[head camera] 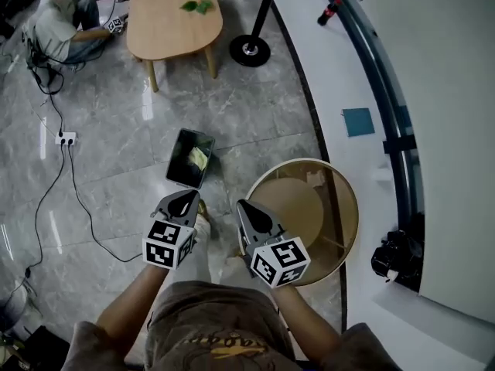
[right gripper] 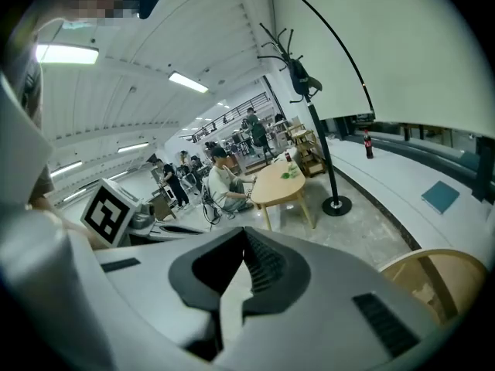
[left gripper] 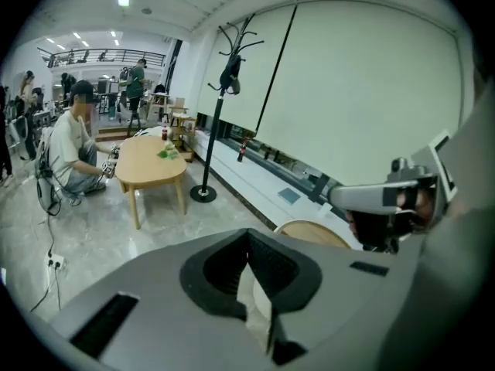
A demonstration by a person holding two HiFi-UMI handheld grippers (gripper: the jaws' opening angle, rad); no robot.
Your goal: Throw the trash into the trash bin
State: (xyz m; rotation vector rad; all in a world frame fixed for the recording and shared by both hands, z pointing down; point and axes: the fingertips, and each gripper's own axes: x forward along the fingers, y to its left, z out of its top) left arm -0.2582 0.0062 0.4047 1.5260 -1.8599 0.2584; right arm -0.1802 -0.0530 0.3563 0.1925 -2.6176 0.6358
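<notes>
A black rectangular trash bin [head camera: 176, 168] stands on the grey marble floor, with a pale yellow crumpled piece of trash [head camera: 199, 158] lying inside it. My left gripper [head camera: 188, 198] hangs just on the near side of the bin and above it, with its jaws shut and nothing between them. To its right my right gripper [head camera: 244, 205] is also shut and holds nothing. In the left gripper view the left gripper [left gripper: 248, 233] points out over the floor, and the bin is hidden there. The right gripper [right gripper: 246, 235] looks across the room.
A round wooden stand [head camera: 346, 201] is close on the right of my right gripper. Farther off stand a wooden table [head camera: 172, 22] and a coat stand's base [head camera: 250, 50]. A person sits at the far left [head camera: 62, 22]. A power strip [head camera: 66, 137] with cables lies at the left.
</notes>
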